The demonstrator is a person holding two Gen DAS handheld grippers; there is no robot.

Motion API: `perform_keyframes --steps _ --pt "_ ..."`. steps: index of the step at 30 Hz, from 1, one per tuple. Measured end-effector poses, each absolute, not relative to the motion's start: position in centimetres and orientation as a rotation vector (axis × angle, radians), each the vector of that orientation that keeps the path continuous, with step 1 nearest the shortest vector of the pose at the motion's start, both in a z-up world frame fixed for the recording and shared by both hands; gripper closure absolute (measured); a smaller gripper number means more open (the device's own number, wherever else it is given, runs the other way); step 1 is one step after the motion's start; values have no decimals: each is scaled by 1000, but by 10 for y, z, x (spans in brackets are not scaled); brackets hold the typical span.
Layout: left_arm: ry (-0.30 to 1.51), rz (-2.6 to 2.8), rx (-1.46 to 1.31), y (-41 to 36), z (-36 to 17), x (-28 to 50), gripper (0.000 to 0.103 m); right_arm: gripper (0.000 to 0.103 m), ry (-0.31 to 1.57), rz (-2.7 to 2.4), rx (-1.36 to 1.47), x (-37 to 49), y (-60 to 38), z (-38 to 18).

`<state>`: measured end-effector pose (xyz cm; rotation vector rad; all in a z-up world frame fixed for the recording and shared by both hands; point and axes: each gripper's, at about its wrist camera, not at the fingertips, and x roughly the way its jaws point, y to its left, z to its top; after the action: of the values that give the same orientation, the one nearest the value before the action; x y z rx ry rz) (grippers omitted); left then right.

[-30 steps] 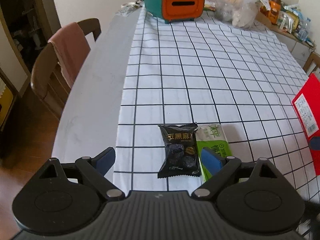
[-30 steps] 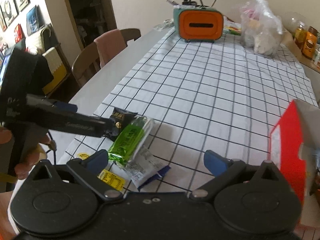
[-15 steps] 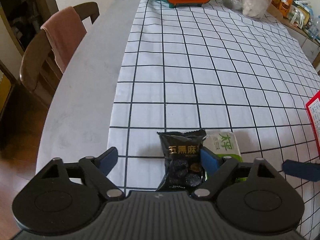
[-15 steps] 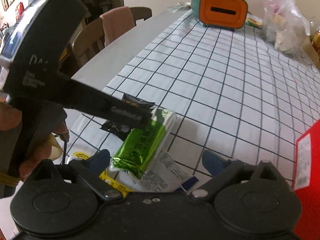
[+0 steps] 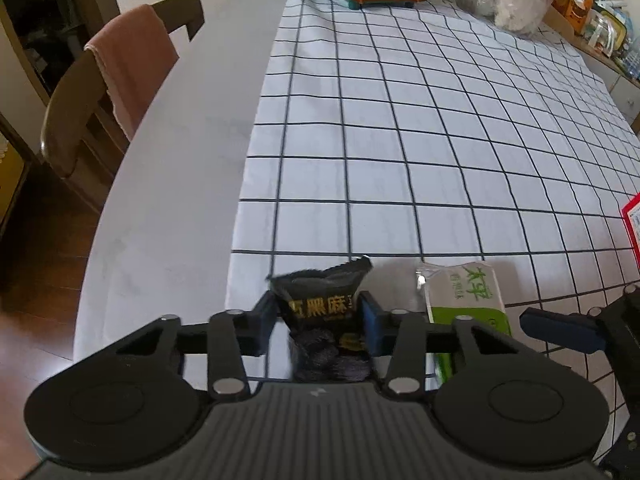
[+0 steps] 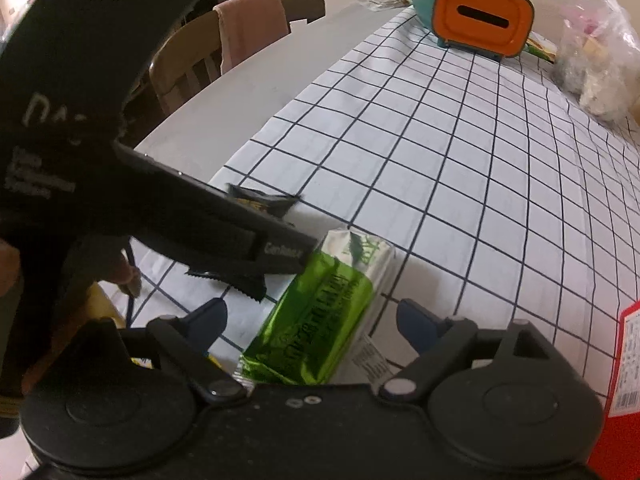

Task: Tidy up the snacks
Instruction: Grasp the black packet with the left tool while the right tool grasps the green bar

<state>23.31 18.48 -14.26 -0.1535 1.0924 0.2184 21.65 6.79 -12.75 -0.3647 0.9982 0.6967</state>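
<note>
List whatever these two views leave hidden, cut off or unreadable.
- Black snack packet: lower half behind the left claw body, left wrist view; mostly behind that claw in the right wrist view.
- Green snack packet: near end under the right claw body; its print is blurred.
- Red box: cut by the right edge in both views.
- Yellow-labelled item: only a sliver shows.

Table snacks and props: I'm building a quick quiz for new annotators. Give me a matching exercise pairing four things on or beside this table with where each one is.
Things:
1. black snack packet
2. green snack packet
3. orange-fronted box
4. pink cloth

Places:
A. draped over a chair back
B. far end of the checked cloth
C. pinched by the left gripper
D. lying between the open fingers of the right gripper

Pairs: 1-C, 2-D, 3-B, 4-A
</note>
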Motion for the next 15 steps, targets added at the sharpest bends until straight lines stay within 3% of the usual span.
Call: perform_keyframes --steps 10,15 --pt "1072 281 -212 208 -142 219 67 29 1010 639 -413 217 71 -142" --pt "1070 292 -217 209 -141 214 68 47 999 643 -395 214 68 -141"
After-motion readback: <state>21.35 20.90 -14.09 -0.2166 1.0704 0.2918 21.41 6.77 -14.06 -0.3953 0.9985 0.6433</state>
